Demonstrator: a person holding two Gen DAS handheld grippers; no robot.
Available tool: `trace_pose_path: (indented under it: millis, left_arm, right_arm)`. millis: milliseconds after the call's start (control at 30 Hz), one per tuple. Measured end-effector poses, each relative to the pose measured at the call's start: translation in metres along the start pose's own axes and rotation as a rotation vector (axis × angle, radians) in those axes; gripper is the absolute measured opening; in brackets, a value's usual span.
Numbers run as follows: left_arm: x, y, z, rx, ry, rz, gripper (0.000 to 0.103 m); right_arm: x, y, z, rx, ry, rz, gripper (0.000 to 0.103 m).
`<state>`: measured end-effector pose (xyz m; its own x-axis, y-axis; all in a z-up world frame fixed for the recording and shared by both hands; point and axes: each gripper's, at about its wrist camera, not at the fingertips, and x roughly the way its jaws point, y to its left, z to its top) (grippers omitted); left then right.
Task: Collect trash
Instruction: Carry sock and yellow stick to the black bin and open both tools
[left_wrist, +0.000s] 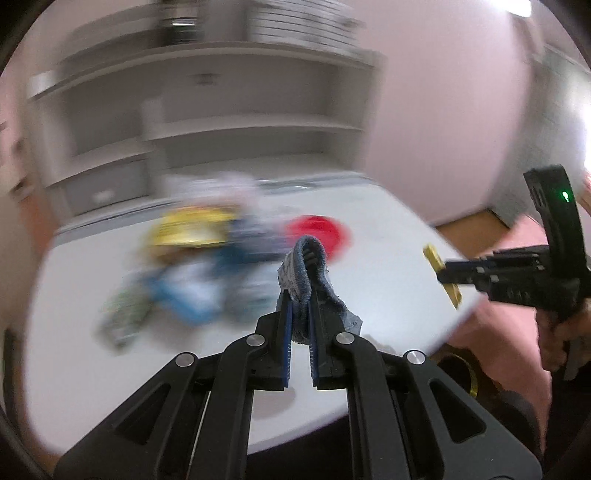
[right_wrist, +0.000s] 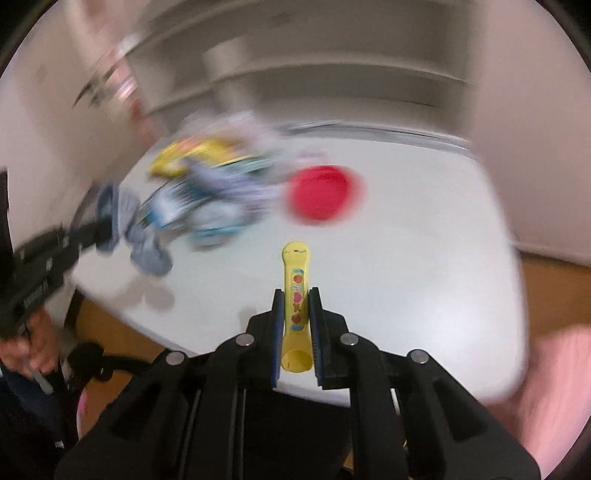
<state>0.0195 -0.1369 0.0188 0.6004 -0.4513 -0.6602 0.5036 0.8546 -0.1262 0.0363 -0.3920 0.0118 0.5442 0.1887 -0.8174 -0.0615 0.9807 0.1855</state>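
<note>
Above the white table (right_wrist: 424, 258), the left gripper (left_wrist: 300, 295) is pinching a grey rag (left_wrist: 306, 273) tight while the right gripper (right_wrist: 296, 295) is clamping a yellow tube (right_wrist: 296, 284), both angling downward.

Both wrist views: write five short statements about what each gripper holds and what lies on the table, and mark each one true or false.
1. The left gripper is shut on a grey-blue cloth. True.
2. The right gripper is open with nothing in it. False: it is shut on a yellow tube.
3. A red round object lies on the white table. True.
4. The yellow tube lies flat on the table. False: it is held between the right gripper's fingers, above the table.
5. A blurred pile of wrappers lies on the table left of the red object. True.
</note>
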Motion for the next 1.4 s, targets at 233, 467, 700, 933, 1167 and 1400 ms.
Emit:
trace_pose_path:
  millis: [233,467,700,933,1167,1400]
  left_arm:
    - [0.070,-0.164,0.004,0.212,0.091,-0.323,0.007]
    - [0.165,-0.307,-0.055,0.392,0.282,-0.546,0.007]
    - [0.265,-0.374,-0.127,0.461,0.471,-0.593,0.007]
    - [0.323,-0.405,-0.160,0.485,0.582,-0.595,0.007]
    - [0.341,-0.423,-0.170,0.486,0.612,-0.623,0.009]
    - [0.336,-0.423,-0.162,0.476,0.593,-0.636,0.048]
  right_arm:
    - [-0.054,-0.170,-0.093,0.430,-0.108,-0.274,0.014]
    - [-0.061,-0.274,-0.204,0.783,-0.089,-0.396,0.014]
    - [-0.028,-0.334,-0.272,0.961,0.024,-0.428,0.014]
    - [0.018,-0.362,-0.306,1.071,0.112,-0.365,0.014]
    - [0.016,-0.369,-0.316,1.086,0.120,-0.351,0.014]
    - [0.014,-0.370,-0.323,1.106,0.130,-0.348,0.014]
